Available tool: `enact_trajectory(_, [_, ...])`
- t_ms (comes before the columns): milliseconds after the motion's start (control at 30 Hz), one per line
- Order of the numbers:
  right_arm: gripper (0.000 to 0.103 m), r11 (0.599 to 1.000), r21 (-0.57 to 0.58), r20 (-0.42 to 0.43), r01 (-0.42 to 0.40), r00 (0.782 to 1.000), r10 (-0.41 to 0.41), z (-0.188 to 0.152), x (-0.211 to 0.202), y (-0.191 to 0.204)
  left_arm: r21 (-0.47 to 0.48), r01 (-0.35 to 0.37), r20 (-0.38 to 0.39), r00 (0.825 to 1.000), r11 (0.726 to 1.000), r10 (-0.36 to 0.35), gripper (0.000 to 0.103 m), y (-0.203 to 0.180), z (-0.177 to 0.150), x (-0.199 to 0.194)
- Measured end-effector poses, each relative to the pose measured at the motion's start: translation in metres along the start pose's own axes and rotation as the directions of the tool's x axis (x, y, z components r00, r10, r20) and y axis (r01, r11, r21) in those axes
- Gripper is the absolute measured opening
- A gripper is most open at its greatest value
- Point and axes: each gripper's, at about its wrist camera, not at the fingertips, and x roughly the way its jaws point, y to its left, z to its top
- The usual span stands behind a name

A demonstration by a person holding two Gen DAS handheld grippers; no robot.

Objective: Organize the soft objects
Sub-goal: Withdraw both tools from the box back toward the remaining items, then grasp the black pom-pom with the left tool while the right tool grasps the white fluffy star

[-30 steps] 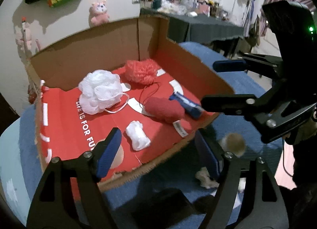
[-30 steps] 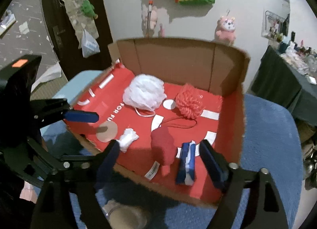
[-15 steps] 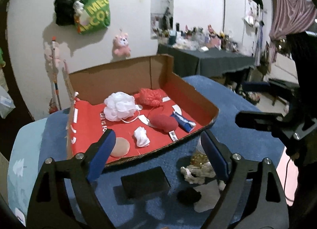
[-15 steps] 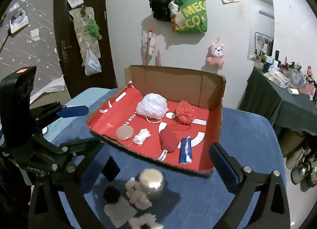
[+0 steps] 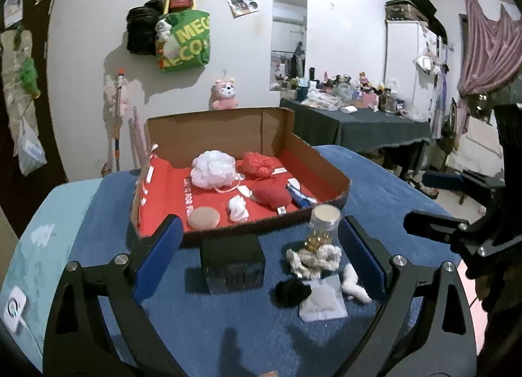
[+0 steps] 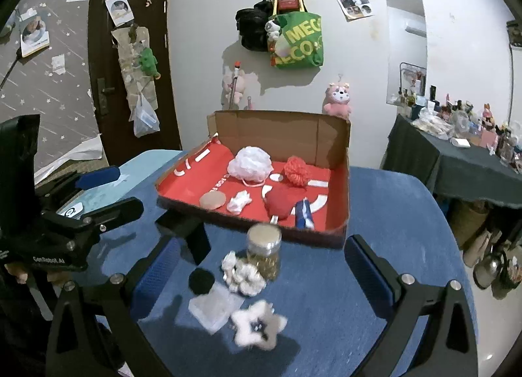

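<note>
A cardboard box with a red lining holds a white mesh puff, a red puff, a red soft lump, a small white cloth, a tan round sponge and a blue pack. In front of it lie a white scrunchie, a black pompom, a white pad and a fluffy white star. My left gripper hovers above these, jaws opening, empty. My right gripper is wide open, also empty.
A glass jar and a black block stand on the blue table just before the box. A dark cluttered table is at the right. A door and hung bags are on the wall behind.
Both grippers have drawn back from the box and spread their jaws wider. The loose items on the blue table have come into view.
</note>
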Motion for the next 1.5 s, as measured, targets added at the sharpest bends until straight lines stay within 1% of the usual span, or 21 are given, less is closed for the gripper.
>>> enact_trajectory(200, [0.103, 1.000, 0.019, -0.011, 0.023, 1.000, -0.023, -0.032, 0.000, 0.004, -0.001, -0.031, -0.020, 0.999, 1.000, 0.031, 0.097, -0.004, -0.028, -0.002])
enact_trajectory(367, [0.103, 0.998, 0.045, -0.057, 0.043, 0.998, -0.041, -0.059, 0.014, 0.003, -0.018, -0.041, -0.065, 0.997, 0.999, 0.040, 0.097, -0.004, -0.054, 0.006])
enact_trajectory(533, [0.103, 0.995, 0.081, -0.094, 0.050, 0.995, -0.042, -0.079, 0.027, -0.001, -0.045, -0.056, -0.113, 0.992, 0.997, 0.050, 0.097, 0.001, -0.076, 0.017])
enact_trajectory(700, [0.103, 0.994, 0.088, -0.120, 0.059, 0.992, -0.048, -0.092, 0.039, -0.001, -0.058, -0.051, -0.148, 0.988, 0.997, 0.042, 0.097, 0.004, -0.089, 0.025])
enact_trajectory(967, [0.103, 0.993, 0.103, -0.148, 0.056, 0.988, -0.041, -0.101, 0.047, -0.004, -0.061, -0.030, -0.168, 0.986, 0.998, 0.019, 0.097, 0.003, -0.093, 0.034])
enact_trajectory(1167, [0.103, 0.994, 0.098, -0.172, 0.054, 0.984, -0.037, -0.104, 0.054, -0.009, -0.063, 0.029, -0.197, 0.980, 0.998, -0.041, 0.097, -0.001, -0.091, 0.052])
enact_trajectory(1333, [0.103, 0.994, 0.104, -0.189, 0.036, 0.982, -0.016, -0.107, 0.063, -0.015, -0.056, 0.054, -0.228, 0.971, 0.997, -0.066, 0.097, -0.008, -0.085, 0.070])
enact_trajectory(1500, [0.103, 0.995, 0.102, -0.197, 0.016, 0.980, 0.004, -0.108, 0.071, -0.018, -0.045, 0.046, -0.257, 0.965, 0.998, -0.056, 0.097, -0.013, -0.083, 0.086])
